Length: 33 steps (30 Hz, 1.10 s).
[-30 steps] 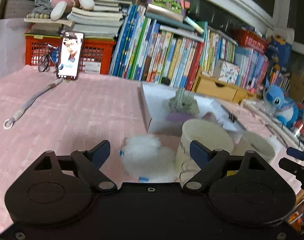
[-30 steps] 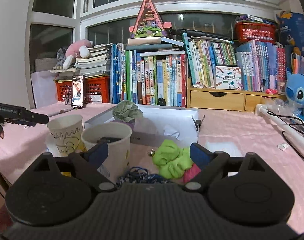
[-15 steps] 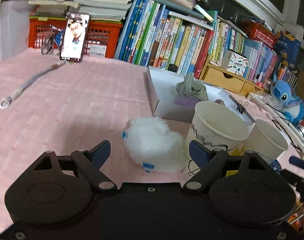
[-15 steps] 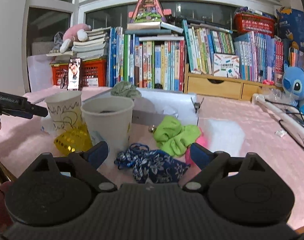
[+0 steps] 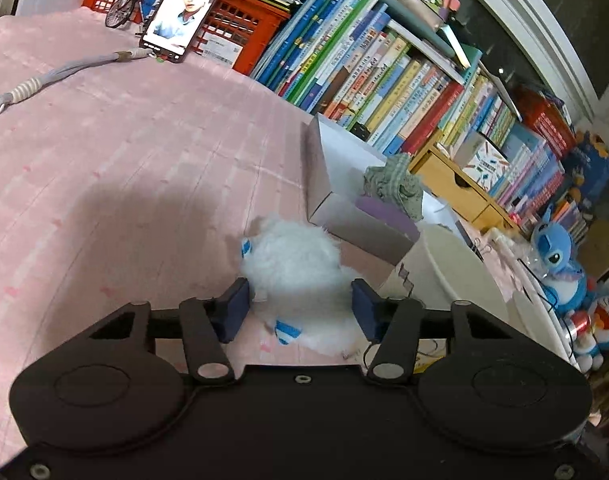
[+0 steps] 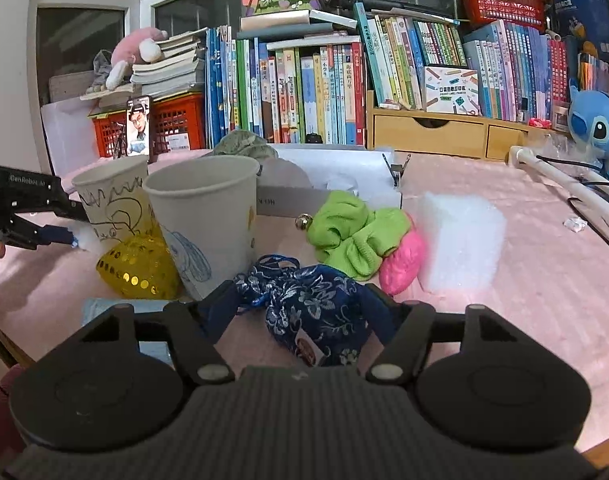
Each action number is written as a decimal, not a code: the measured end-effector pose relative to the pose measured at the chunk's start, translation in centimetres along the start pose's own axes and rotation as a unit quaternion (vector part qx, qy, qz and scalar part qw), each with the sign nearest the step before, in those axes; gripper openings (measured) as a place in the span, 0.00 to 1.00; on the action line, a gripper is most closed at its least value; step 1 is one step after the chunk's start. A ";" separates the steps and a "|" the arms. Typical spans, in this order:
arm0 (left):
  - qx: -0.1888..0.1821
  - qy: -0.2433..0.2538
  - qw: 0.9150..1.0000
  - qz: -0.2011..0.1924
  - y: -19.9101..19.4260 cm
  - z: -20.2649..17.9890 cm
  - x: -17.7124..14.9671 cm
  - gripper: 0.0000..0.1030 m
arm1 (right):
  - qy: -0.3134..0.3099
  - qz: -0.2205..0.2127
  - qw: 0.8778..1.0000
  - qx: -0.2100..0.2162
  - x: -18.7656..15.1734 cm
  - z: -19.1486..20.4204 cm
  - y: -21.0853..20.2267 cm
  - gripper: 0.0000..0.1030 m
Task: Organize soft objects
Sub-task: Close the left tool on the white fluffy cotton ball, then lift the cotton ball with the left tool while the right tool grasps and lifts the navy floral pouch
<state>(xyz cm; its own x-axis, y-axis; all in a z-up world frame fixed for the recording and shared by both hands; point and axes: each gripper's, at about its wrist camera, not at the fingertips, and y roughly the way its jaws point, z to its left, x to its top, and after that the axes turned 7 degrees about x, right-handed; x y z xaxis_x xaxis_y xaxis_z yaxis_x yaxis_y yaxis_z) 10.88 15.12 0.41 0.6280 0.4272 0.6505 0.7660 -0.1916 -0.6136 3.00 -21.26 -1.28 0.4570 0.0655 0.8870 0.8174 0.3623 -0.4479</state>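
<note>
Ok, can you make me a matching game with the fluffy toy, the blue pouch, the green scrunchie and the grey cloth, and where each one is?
Things:
1. white fluffy toy
2. blue pouch
3. green scrunchie
4. grey cloth

Places:
A. in the white box
B. between the right gripper's closing fingers
C. on the pink cloth, beside a pink soft thing
D. between the left gripper's closing fingers, next to a paper cup

Pairs: 1-D, 2-B, 3-C, 4-A
</note>
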 end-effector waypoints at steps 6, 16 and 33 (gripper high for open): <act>0.011 0.009 1.000 -0.013 -1.0 -0.4 0.1 0.41 | 0.008 -0.001 1.000 -0.013 0.2 -0.3 0.2 0.47; 0.052 0.072 0.996 -0.025 -4.4 -0.8 -0.5 0.43 | 0.005 -0.002 1.000 -0.021 0.5 -0.5 -0.8 0.34; 0.100 0.198 0.974 -0.053 -2.1 -3.2 -3.9 0.82 | -0.026 0.003 0.999 -0.028 0.5 0.1 0.7 0.65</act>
<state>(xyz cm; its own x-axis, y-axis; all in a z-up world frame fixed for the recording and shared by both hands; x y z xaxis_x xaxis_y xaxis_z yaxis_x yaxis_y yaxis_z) 7.21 11.04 0.60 0.5809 0.0539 0.8122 0.8122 0.0274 -0.5827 3.74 -20.88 -1.16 0.4440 0.1163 0.8884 0.8339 0.3091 -0.4572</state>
